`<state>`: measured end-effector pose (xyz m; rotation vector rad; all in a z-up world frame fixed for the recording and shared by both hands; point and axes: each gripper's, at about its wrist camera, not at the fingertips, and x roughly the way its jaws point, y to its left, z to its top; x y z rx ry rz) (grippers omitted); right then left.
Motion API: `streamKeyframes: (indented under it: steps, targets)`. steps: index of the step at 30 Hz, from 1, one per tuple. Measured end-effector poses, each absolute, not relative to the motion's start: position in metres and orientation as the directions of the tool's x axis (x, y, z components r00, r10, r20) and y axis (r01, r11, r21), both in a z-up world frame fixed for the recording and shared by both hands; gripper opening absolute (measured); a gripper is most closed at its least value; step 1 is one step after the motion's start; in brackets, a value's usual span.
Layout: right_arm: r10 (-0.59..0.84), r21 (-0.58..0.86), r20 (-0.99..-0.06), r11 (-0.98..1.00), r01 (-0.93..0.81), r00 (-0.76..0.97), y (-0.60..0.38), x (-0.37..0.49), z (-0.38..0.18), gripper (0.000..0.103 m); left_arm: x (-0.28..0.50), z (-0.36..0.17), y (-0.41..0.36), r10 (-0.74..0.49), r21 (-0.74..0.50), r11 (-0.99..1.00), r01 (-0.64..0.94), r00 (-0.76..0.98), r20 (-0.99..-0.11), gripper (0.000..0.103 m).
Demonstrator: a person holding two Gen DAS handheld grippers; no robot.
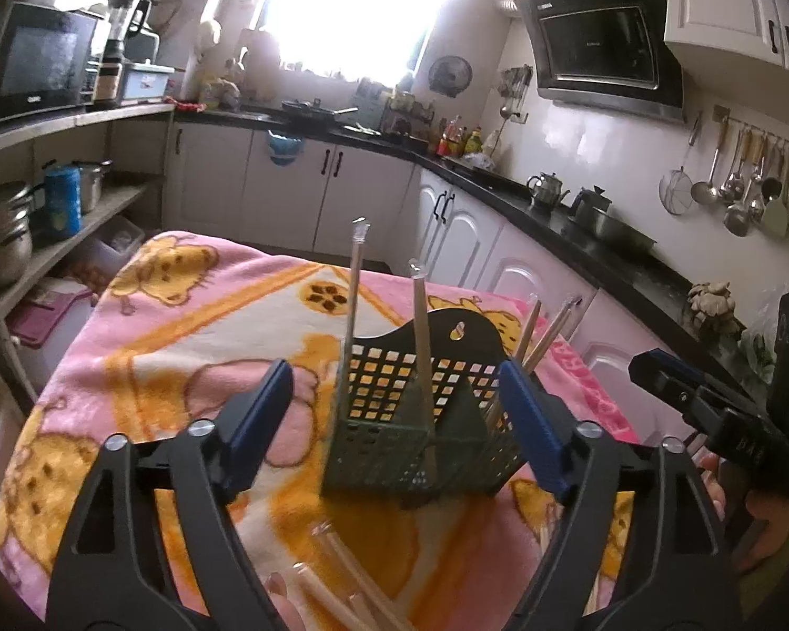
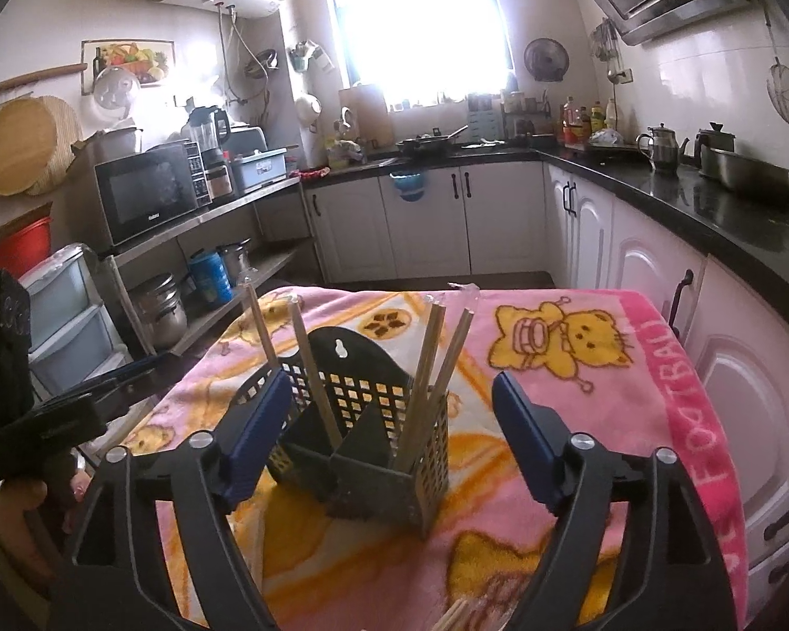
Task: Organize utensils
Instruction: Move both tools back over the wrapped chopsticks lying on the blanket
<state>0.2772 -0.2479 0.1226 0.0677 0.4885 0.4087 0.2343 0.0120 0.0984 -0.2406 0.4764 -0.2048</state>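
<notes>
We read pink capitals along the red edge of the blanket (image 2: 694, 420): "FOOTBALL", running up the border, with further letters below it too cut off to make out. The microwave (image 2: 147, 194) carries a small brand word under its door, too small for us to read. The range hood (image 1: 599, 47) also bears tiny lettering that we cannot make out.

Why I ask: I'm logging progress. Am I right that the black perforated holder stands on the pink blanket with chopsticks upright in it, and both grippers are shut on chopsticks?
Not quite. The holder does stand on the pink blanket with chopsticks upright in it, but the left gripper and the right gripper are both open and hold nothing, as each wrist view shows.
</notes>
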Motion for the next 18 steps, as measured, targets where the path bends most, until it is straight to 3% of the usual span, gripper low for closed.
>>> streamKeyframes:
  steps: [8,18]
  targets:
    - [0.404,0.141,-0.444,0.913,-0.382,0.800,-0.238,0.251,0.116,0.083,0.210,0.082,0.019,-0.219,-0.263,0.959,0.108,0.872,-0.439,0.090]
    - [0.398,0.108,-0.483,0.911,-0.398,0.780,-0.230,0.226,0.095,0.086,0.183,0.064,0.030,-0.210,-0.280,0.956,0.087,0.869,-0.447,0.091]
